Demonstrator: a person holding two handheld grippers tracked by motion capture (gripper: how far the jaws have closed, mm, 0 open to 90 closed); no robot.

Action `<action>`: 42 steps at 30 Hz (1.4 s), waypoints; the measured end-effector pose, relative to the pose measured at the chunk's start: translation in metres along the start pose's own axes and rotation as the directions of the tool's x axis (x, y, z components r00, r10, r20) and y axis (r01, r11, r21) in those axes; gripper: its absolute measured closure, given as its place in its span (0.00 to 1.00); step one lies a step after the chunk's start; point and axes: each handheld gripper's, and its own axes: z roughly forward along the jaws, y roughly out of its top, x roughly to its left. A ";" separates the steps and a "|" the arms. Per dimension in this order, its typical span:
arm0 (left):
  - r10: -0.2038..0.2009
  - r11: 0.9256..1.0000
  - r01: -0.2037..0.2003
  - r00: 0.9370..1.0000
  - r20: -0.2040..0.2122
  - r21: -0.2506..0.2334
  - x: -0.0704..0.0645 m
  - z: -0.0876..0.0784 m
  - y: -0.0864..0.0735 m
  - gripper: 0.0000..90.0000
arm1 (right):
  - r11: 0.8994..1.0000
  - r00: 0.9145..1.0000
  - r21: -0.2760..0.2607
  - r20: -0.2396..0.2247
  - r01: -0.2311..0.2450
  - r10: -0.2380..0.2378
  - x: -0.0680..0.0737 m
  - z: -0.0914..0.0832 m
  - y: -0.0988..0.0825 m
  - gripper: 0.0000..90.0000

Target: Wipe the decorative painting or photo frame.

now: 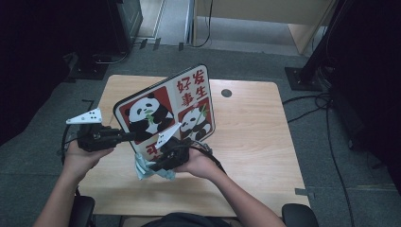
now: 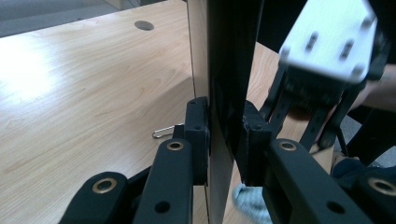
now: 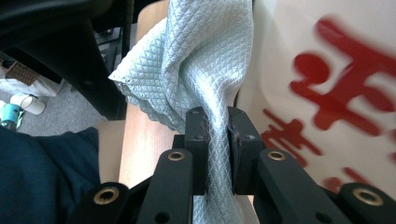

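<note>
Right gripper pinches the pale cloth for wiping; left gripper clamps the panda board's edge, standing it tilted near the desk's front edge.

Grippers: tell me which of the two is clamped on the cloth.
The right gripper. Its jaws pinch the pale blue cloth against the panda board; the left gripper grips the board's edge instead.

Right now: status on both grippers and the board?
Left gripper clamped on panda board edge, held upright. Right gripper shut on light-blue cloth against board. Nothing blocking.
</note>
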 end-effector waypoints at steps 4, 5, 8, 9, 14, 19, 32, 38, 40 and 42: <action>-0.004 1.000 0.004 1.000 -0.008 -0.001 0.000 0.000 0.000 0.86 | 0.999 0.999 -0.011 -0.016 0.034 -0.034 -0.003 -0.021 0.012 0.90; -0.006 1.000 0.006 1.000 -0.010 -0.002 -0.001 0.000 0.000 0.86 | 0.999 0.999 -0.006 -0.010 0.039 -0.039 -0.004 -0.026 0.015 0.90; -0.007 1.000 0.007 1.000 -0.015 -0.005 -0.002 0.000 0.000 0.87 | 0.998 0.998 -0.013 0.005 0.056 -0.056 -0.005 -0.043 0.026 0.90; -0.008 1.000 0.008 1.000 -0.015 -0.006 -0.002 0.000 0.000 0.87 | 0.998 0.998 -0.021 0.010 0.061 -0.061 -0.006 -0.049 0.031 0.90; -0.015 1.000 0.015 1.000 -0.020 -0.013 -0.003 0.000 -0.001 0.87 | 0.996 0.996 -0.038 0.022 0.084 -0.083 -0.007 -0.074 0.051 0.90; -0.017 1.000 0.017 1.000 -0.022 -0.015 -0.003 0.000 -0.001 0.87 | 0.993 0.994 -0.042 0.035 0.109 -0.108 -0.007 -0.091 0.071 0.90; -0.016 1.000 0.016 1.000 -0.027 -0.020 -0.004 0.000 -0.001 0.87 | 0.984 0.984 -0.089 0.102 0.153 -0.144 -0.008 -0.130 0.142 0.90; -0.010 1.000 0.009 1.000 -0.029 -0.021 -0.004 0.000 -0.001 0.87 | 0.980 0.979 -0.096 0.129 0.173 -0.160 -0.010 -0.132 0.174 0.90; -0.007 1.000 0.006 0.999 -0.032 -0.022 -0.004 0.000 -0.001 0.87 | 0.979 0.978 -0.103 0.135 0.173 -0.159 -0.010 -0.131 0.184 0.90; 0.001 1.000 -0.002 0.999 -0.034 -0.023 -0.004 0.000 -0.002 0.87 | 0.980 0.978 -0.117 0.149 0.163 -0.145 -0.011 -0.129 0.195 0.90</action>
